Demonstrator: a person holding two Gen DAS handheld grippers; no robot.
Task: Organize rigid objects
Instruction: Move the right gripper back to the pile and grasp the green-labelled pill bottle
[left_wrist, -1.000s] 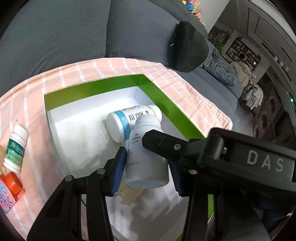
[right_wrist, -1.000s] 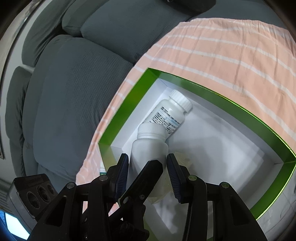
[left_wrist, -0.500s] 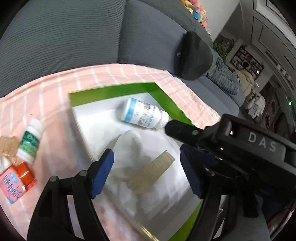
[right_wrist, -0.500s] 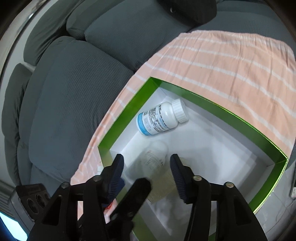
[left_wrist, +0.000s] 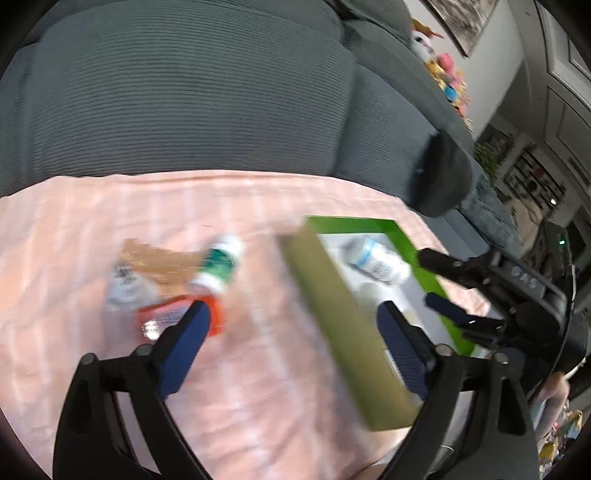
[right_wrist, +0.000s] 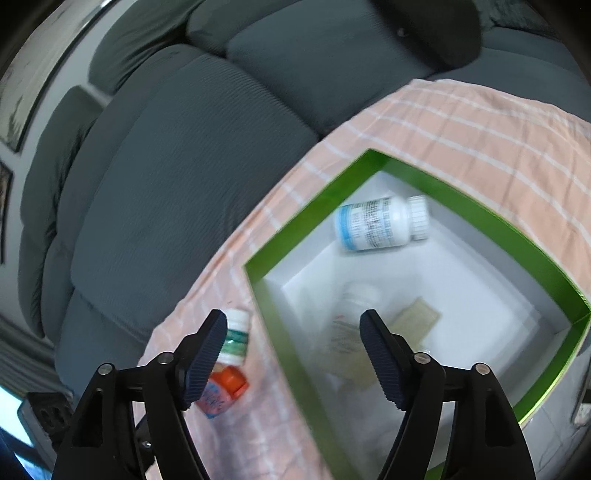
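Observation:
A green box (right_wrist: 480, 221) with a white inside sits on the pink striped cloth. In it lie a white bottle with a blue label (right_wrist: 380, 223), a blurred plain white bottle (right_wrist: 351, 314) and a tan comb (right_wrist: 413, 321). My right gripper (right_wrist: 293, 350) hovers over the box's near left corner, jaws opening, nothing between the pads. My left gripper (left_wrist: 291, 343) hangs over the cloth left of the box (left_wrist: 343, 325), jaws opening wide and empty. Ahead of it lie a green-labelled bottle (left_wrist: 219, 267) and an orange-capped packet (left_wrist: 173, 317). The right gripper (left_wrist: 443, 286) shows at the box's far side.
A second tan comb (left_wrist: 155, 258) and a clear, blurred small object (left_wrist: 125, 288) lie on the cloth by the green-labelled bottle. A grey sofa back (left_wrist: 184, 110) rises behind the cloth, with a dark cushion (left_wrist: 439, 177) at its right.
The plain white bottle was let go and now lies in the box. Both jaws have widened. My left gripper swung left out of the box over the cloth; the right drew back a little.

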